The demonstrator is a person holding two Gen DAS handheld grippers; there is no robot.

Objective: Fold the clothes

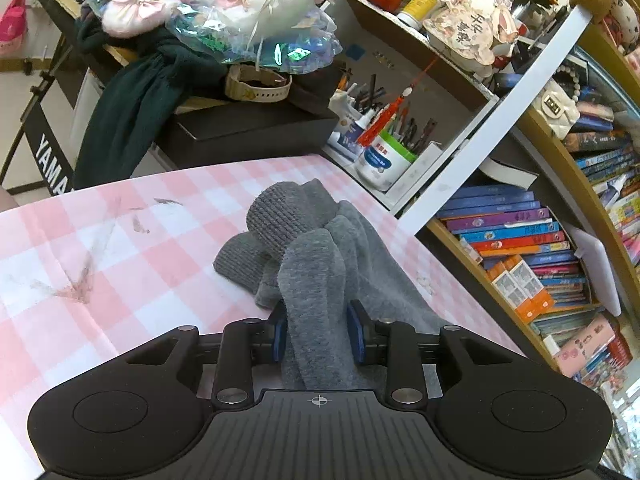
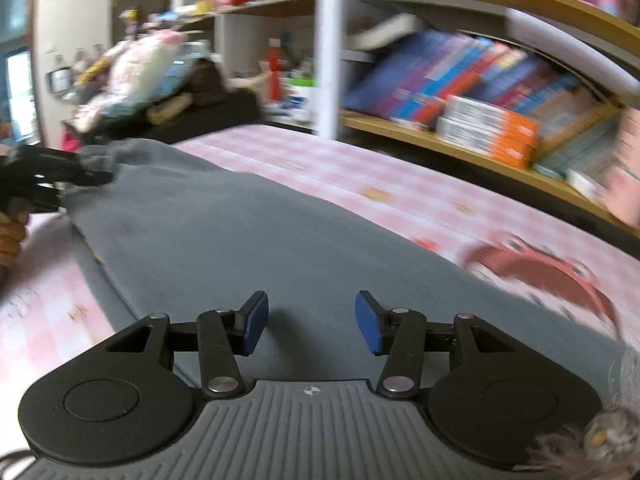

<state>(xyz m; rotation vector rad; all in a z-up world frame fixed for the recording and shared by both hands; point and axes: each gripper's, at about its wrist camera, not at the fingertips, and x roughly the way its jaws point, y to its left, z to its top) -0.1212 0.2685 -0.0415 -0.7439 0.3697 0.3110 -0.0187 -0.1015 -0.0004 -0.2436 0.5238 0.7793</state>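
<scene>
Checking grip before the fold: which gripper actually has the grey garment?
The left gripper: its pads pinch the grey garment. The right gripper is open, holding nothing.

White capitals on the black keyboard stand (image 1: 50, 164) at the left edge of the left wrist view read "YAMA", the rest of the word cut off by the pink checked worktop. On the shelf, a cream plush pig (image 1: 466, 26) carries four dark Chinese characters on its belly, the top pair apparently "平安"; the lower pair cannot be made out. The book spines (image 1: 508, 232) and the white tub (image 1: 382, 162) bear print too small to read. The right wrist view is too blurred for any lettering.
</scene>
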